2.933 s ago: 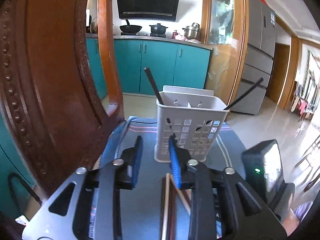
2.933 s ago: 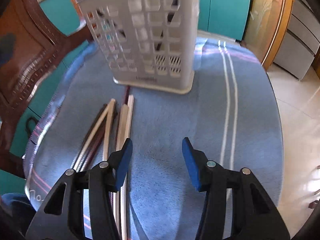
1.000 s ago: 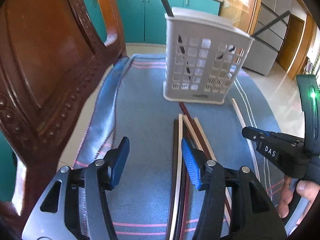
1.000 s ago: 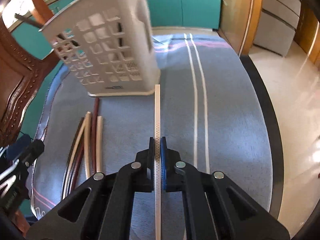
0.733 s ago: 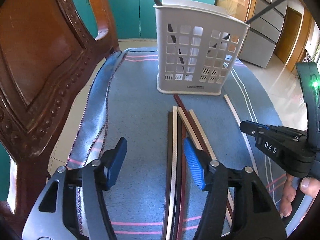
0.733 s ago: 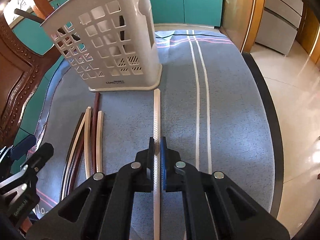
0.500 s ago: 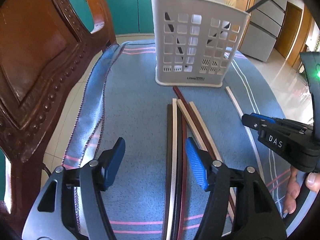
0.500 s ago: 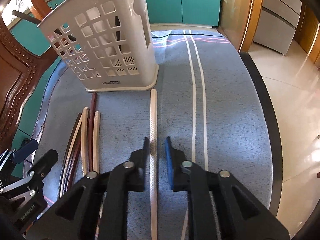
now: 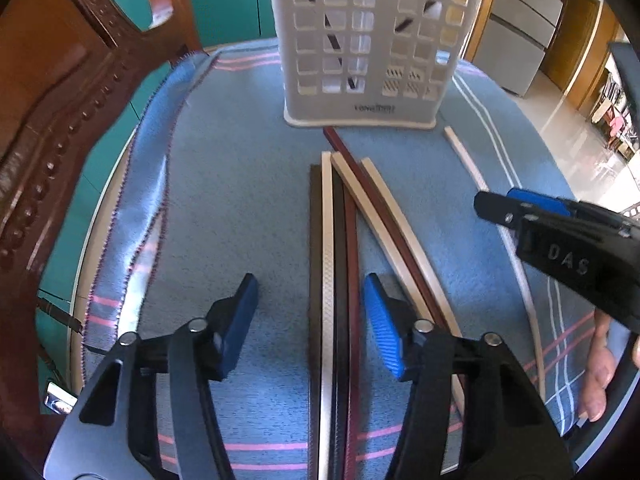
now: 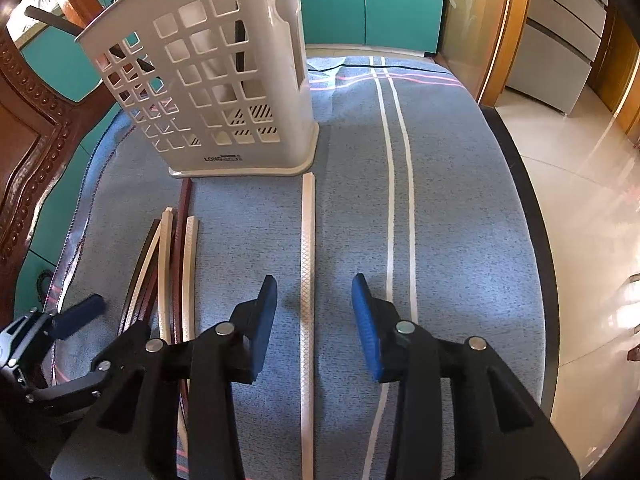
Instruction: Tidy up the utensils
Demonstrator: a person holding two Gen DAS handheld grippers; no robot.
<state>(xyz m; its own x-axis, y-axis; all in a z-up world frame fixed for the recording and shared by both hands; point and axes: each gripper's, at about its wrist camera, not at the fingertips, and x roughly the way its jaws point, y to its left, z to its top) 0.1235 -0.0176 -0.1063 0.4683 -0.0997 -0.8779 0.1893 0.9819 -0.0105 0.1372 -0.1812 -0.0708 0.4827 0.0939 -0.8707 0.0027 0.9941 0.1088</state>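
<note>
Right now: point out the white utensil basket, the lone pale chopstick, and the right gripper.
white utensil basket (image 10: 224, 92), right wrist view, on its latticed front wall.
lone pale chopstick (image 10: 307, 248), right wrist view, mid-shaft on the cloth.
right gripper (image 10: 314, 312), right wrist view, midway between its open fingertips.

Bright daylight comes in from about two o'clock. The shiny floor (image 10: 580, 208) glares white. Edges bend round and go dark.
</note>
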